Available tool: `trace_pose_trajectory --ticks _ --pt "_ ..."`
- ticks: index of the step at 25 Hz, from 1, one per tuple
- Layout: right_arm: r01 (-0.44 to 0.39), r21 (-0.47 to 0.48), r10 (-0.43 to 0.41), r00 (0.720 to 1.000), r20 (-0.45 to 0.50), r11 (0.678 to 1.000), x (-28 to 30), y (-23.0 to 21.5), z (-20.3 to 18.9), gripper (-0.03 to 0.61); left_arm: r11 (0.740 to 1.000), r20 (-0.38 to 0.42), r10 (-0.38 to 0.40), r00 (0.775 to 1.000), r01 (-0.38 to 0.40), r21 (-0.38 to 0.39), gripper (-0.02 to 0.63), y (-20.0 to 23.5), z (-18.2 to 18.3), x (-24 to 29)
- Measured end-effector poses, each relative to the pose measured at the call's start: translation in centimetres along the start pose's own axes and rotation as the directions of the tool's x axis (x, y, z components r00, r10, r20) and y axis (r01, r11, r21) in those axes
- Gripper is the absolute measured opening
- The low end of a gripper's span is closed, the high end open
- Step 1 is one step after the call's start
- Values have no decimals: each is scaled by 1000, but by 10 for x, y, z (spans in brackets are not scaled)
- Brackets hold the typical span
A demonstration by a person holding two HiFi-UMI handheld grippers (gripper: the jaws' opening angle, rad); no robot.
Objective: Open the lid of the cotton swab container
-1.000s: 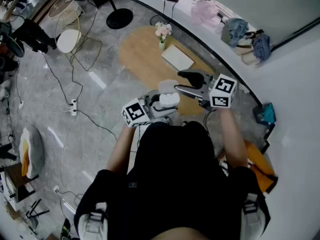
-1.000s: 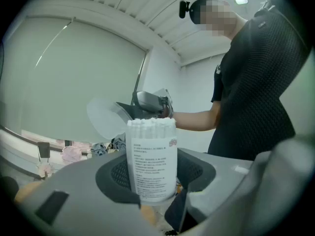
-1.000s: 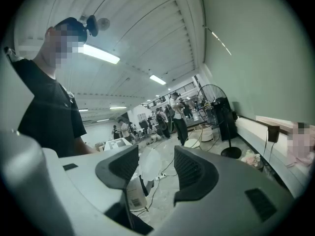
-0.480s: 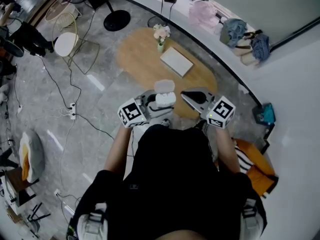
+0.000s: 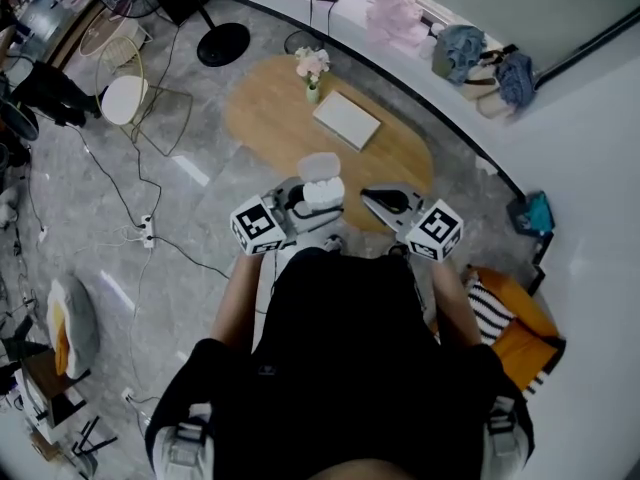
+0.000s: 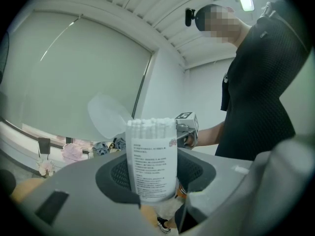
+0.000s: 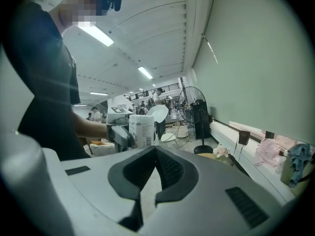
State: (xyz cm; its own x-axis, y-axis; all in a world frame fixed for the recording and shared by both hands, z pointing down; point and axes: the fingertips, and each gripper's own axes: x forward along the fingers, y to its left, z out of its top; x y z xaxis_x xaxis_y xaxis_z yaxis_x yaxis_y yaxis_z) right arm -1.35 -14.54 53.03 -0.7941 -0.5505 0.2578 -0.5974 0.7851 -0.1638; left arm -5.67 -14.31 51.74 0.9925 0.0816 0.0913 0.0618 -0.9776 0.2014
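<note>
Left tongs (image 6: 155,178) pinch cotton swab container (image 6: 151,146), lid (image 6: 106,116) flipped up; right tongs (image 7: 156,151) pressed together, empty. We reckon opening's done; next, set it down upright.

Upright swab container (image 6: 151,161), lid (image 6: 106,116) open

Left gripper (image 6: 155,175) was held level in front of my chest, jaws well apart and pressed on the sides of the cotton swab container (image 6: 150,146). Right gripper (image 7: 156,155) tipped slightly down, jaws closed together, nothing between them. The two grippers angled toward each other, near but not touching. Left forearm (image 5: 240,303) and right forearm (image 5: 450,298) were bare, tucked close to my body.
</note>
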Motion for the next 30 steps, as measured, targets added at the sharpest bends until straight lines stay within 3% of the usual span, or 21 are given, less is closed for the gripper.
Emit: trace_pose_trajectory --ticks 10,30 --pt "6 16 -5 1000 -25 1000 6 2 -9 -5 1000 11 -25 1000 25 -4 201 12 9 4" --pt "-37 4 37 992 -122 999 28 -1 -30 -5 999 -24 -20 1000 19 -28 201 20 -17 0"
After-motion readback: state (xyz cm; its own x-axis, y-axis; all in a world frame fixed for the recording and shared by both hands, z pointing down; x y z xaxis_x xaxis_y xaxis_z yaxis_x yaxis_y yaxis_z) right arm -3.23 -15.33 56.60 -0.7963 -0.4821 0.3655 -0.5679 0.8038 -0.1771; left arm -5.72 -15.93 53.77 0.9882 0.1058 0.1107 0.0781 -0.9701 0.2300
